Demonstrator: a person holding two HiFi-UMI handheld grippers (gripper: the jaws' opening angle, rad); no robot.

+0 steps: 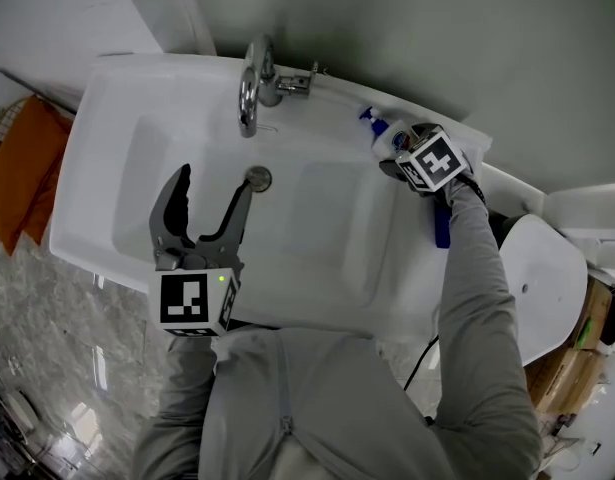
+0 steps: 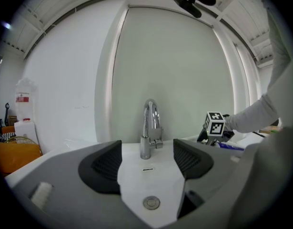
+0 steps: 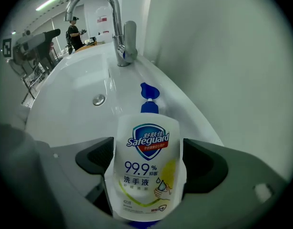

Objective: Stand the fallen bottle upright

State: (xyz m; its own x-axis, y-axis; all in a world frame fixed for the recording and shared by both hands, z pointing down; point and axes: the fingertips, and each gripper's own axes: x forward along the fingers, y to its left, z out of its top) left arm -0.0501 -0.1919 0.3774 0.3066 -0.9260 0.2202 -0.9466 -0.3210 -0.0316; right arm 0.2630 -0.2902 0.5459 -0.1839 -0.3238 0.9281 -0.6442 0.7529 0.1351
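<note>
a person in a grey sleeve leans over a white sink, a two-jaw gripper in each hand. the right gripper points steeply down at the back right ledge of the sink, against the wall, where the soap bottle lies on its side. the bottle's label faces up and its blue pump head points along the ledge toward the chrome faucet. in the right gripper view the jaws stand spread wide with the bottle's body between them. the dark pads sit just beside its two flanks, and no squeeze on the soft white body shows. the bottle is not lifted; it rests on the ledge.

the left gripper hovers over the basin on the near left side, pointing roughly level toward the faucet. its jaws are spread apart with nothing between them. through the gap the left gripper view shows the faucet and the round drain below it. the two grippers are well apart, the faucet between them along the back edge. an orange cloth hangs just beside the sink's left end.
</note>
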